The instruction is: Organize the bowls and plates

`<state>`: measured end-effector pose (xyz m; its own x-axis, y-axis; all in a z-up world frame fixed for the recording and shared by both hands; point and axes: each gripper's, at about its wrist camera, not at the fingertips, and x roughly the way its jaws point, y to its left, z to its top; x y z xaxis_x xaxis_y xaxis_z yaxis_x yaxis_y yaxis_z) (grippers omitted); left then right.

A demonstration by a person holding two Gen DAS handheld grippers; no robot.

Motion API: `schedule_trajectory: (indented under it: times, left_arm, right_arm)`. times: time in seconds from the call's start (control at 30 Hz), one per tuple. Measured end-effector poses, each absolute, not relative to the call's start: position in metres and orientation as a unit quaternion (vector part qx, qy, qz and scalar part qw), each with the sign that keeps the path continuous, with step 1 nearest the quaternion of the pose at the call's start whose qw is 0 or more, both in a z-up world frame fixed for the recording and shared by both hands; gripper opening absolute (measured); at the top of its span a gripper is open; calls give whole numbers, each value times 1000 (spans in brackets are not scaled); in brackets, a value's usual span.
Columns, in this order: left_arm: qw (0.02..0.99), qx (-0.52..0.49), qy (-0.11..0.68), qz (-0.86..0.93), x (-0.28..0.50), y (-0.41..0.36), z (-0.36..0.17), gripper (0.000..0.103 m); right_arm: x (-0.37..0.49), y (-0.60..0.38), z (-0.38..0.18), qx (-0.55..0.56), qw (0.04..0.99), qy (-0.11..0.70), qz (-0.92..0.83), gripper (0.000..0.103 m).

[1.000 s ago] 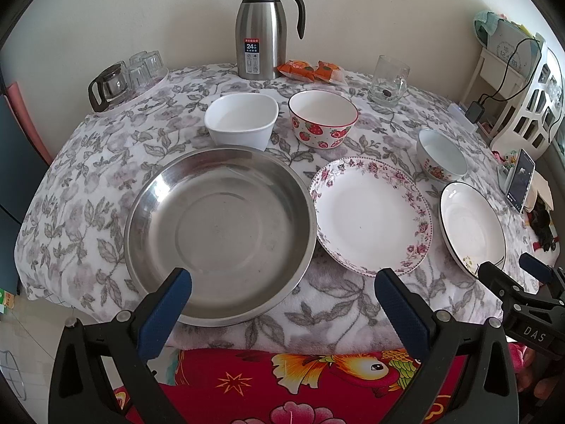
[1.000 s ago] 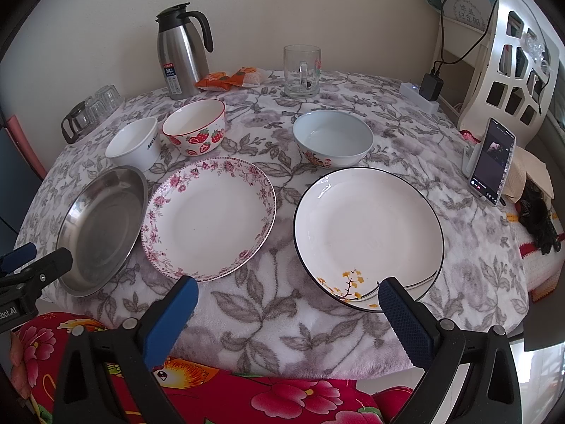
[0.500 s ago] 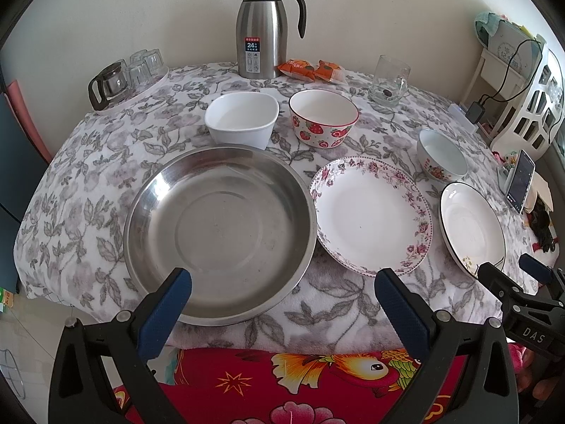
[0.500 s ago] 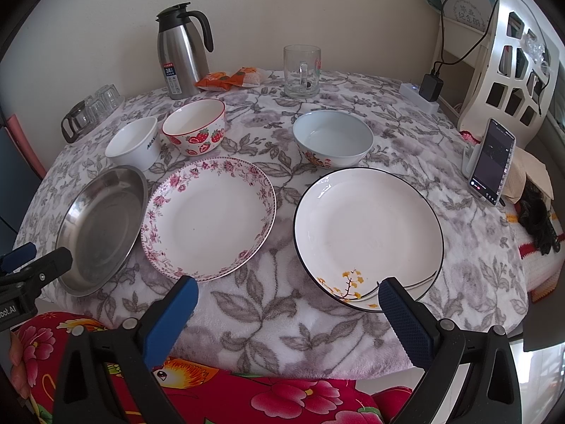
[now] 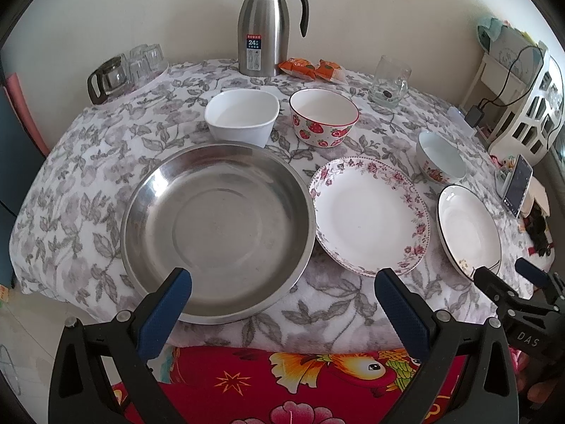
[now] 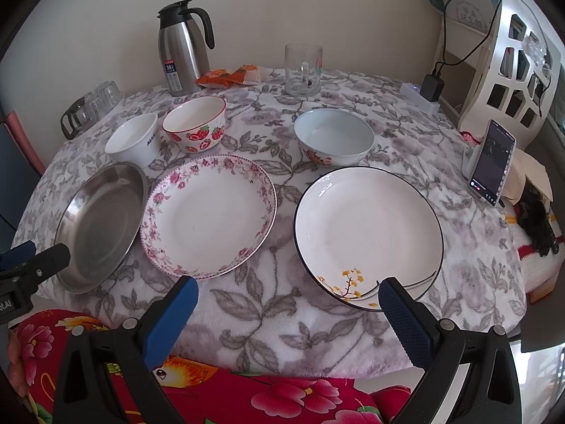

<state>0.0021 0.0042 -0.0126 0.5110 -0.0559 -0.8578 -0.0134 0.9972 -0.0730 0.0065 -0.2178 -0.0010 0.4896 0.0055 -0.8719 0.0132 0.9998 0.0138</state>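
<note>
Your left hand-held gripper (image 5: pixel 282 296) hangs with jaws wide apart, empty, at the near edge of the table (image 5: pixel 88 190); the round stainless-steel plate (image 5: pixel 217 229) lies just ahead of it. Your right hand-held gripper (image 6: pixel 287 300) is likewise spread and empty, with the pink-flowered white plate (image 6: pixel 208 215) ahead-left, the black-rimmed white plate (image 6: pixel 367 233) ahead-right and the pale blue bowl (image 6: pixel 333 137) beyond

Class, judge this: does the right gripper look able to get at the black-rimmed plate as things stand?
Probably yes. The right gripper is open, and the black-rimmed plate lies just ahead of it at the table's near edge, with nothing between.
</note>
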Motion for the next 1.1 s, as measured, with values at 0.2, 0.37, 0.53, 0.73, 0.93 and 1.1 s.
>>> schedule_trajectory:
  times: [0.2, 0.37, 0.53, 0.73, 0.93, 1.1]
  left_arm:
    - [859, -73, 506, -28, 6, 16, -11, 103]
    - [858, -85, 506, -35, 9, 29, -5, 103]
    - [870, -106, 482, -10, 18, 66, 8, 103]
    - [876, -149, 458, 30, 26, 120, 21, 103]
    - [871, -180, 451, 78, 30, 166, 17, 103]
    - [873, -188, 439, 95, 27, 188, 13, 103]
  right_arm:
    - [9, -214, 1, -3, 859, 512, 5, 103]
    - [15, -207, 12, -5, 862, 507, 26, 103]
    - [33, -196, 38, -15, 873, 485, 39, 103]
    - [60, -172, 63, -14, 879, 469, 80, 103]
    - [75, -143, 75, -13, 880, 458, 123, 103]
    - [85, -115, 74, 17, 872, 458, 172, 103]
